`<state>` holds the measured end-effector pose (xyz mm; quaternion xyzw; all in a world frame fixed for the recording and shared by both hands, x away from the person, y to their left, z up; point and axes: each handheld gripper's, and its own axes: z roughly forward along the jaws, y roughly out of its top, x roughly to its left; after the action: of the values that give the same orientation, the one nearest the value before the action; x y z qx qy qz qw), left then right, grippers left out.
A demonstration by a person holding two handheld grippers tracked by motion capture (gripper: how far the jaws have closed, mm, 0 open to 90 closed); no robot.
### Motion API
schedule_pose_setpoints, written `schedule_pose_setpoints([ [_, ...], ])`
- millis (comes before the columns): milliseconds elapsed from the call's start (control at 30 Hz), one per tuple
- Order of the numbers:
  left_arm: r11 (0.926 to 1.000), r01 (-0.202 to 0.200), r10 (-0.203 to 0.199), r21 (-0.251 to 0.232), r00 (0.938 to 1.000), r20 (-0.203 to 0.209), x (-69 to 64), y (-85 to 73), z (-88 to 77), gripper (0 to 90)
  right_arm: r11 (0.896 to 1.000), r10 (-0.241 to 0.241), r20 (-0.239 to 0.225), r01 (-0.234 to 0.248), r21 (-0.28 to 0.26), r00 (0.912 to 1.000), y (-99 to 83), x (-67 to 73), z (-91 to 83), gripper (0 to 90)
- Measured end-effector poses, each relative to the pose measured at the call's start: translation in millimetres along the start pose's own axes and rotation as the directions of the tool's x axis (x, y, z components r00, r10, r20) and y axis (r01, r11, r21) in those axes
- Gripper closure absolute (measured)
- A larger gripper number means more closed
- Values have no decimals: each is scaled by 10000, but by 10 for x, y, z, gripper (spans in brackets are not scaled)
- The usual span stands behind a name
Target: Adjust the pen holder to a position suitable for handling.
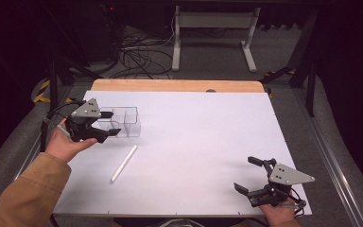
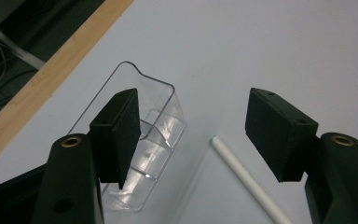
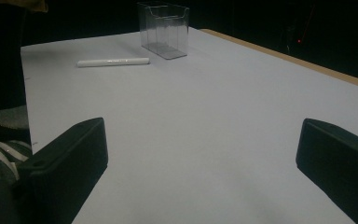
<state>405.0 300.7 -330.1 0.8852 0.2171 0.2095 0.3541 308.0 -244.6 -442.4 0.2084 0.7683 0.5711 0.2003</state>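
In the high view, a white sheet (image 1: 194, 151) is covering most of a wooden table (image 1: 177, 85), whose bare strip is showing along the upper edge. A clear plastic box (image 1: 125, 121) with inner dividers is standing left of centre, in the upper left part of the sheet. A white pen (image 1: 124, 163) is lying below it, slanting from upper right to lower left, apart from the box.

The left gripper (image 1: 108, 124) is sitting at the left of the frame, held by a hand (image 1: 66, 144) coming out of a tan sleeve (image 1: 26, 194). Its jaws are standing wide apart and holding nothing; the upper jaw is overlapping the near wall of the box, though whether it is touching cannot be told. In the left gripper view, the box (image 2: 156, 140) is appearing behind and beside the jaw on the left, and the pen (image 2: 249, 182) is running between the two jaws toward the bottom of the frame.

The right gripper (image 1: 248, 174) is resting at the lower right corner of the sheet, well apart from both things, jaws spread wide and empty. In the right gripper view, the box (image 3: 164, 30) is standing at the top centre and the pen (image 3: 113, 62) is lying just left of it, over bare white sheet (image 3: 205, 140).
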Motion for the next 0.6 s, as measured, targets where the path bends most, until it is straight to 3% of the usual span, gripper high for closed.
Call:
schedule_pose_setpoints([
  [100, 9997, 208, -209, 87, 9998, 69, 41, 4, 33, 366, 10000, -8, -2, 8, 20, 10000, -4, 0, -1, 26],
  [267, 9997, 69, -71, 224, 9999, 90, 96, -1, 61, 383, 10000, -25, -23, 25, 38, 10000, -1, 6, 0, 26],
  [433, 9976, -552, 545, 408, 9983, 193, 132, 32, 89, 384, 10000, -57, -88, 57, 30, 9999, 1, 9, 19, 26],
  [533, 9920, -1116, 1098, 591, 9934, 332, 183, 53, 123, 385, 10000, -61, -131, 62, 45, 9999, 2, 12, 23, 26],
  [600, 9895, -1261, 1239, 703, 9917, 345, 192, 59, 137, 389, 10000, -81, -145, 81, 28, 9999, 1, 10, 22, 26],
])
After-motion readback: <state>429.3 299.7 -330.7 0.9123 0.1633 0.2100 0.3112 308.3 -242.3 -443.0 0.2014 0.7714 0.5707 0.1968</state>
